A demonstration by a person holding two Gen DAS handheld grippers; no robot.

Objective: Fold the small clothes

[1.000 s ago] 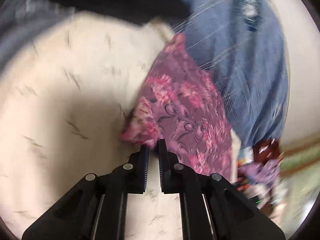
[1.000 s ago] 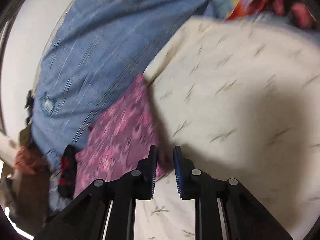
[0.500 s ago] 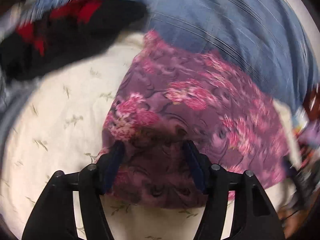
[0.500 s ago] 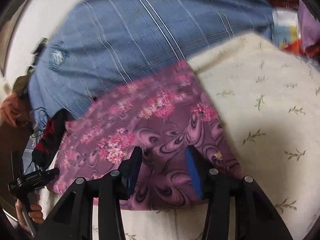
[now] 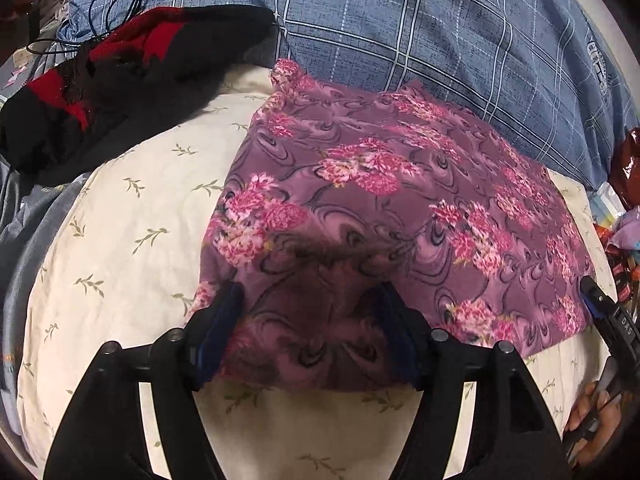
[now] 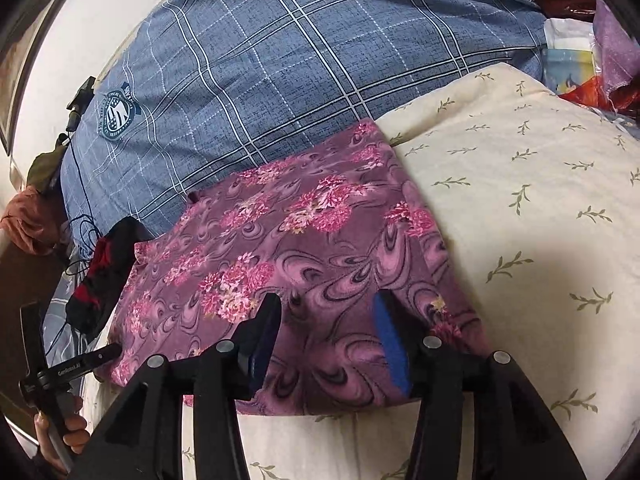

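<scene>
Lying: purple floral garment [image 5: 400, 216] folded flat on cream leaf-print pillow [image 5: 120, 216]; blue plaid pillow [image 5: 440, 32] behind
Left tongs [image 5: 310, 332]: spread wide, low over garment's near edge; holding nothing
Right tongs [image 6: 326, 336]: likewise spread, empty, over near edge
</scene>
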